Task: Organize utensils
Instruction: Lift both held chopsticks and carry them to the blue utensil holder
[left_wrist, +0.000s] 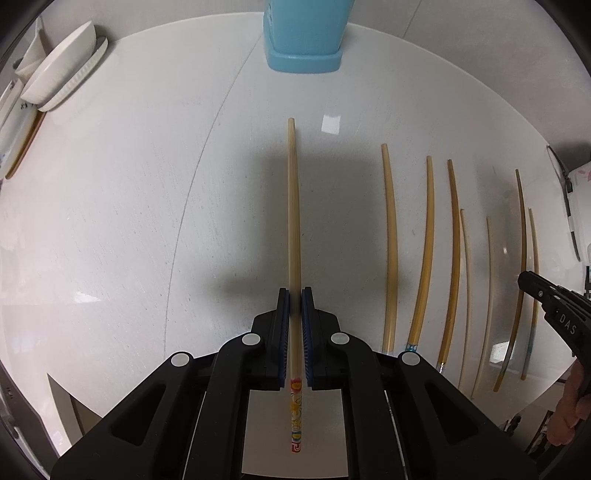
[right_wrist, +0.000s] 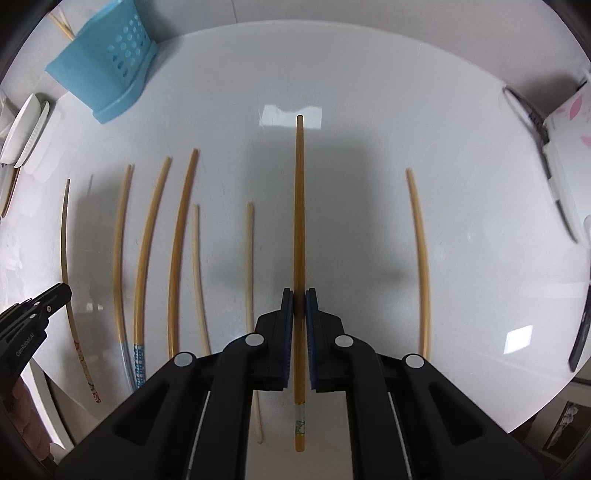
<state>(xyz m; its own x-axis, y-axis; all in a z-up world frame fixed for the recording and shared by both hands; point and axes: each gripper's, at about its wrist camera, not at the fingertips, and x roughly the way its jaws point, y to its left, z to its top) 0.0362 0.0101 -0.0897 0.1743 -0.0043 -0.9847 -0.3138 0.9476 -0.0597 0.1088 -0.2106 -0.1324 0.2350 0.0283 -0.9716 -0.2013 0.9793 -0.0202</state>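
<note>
The round bench (left_wrist: 129, 221) was glossy white with faint grey speckles. The perforated plastic utensil holder (right_wrist: 110, 66) was sky blue. The pale bamboo chopstick (left_wrist: 294, 206) carried a red, yellow and orange cartoon print at its end — the darker amber chopstick (right_wrist: 299, 221) a small green-and-white label. Both black claws had blue pads (left_wrist: 306, 332). The stacked ribbed dishes (left_wrist: 62, 70) were cream white.

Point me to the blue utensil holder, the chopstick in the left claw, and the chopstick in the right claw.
blue utensil holder (right_wrist: 107, 70): right wrist view, its perforated side wall.
chopstick in the left claw (left_wrist: 293, 206): left wrist view, mid-shaft ahead of the pads.
chopstick in the right claw (right_wrist: 299, 206): right wrist view, mid-shaft ahead of the pads.
</note>
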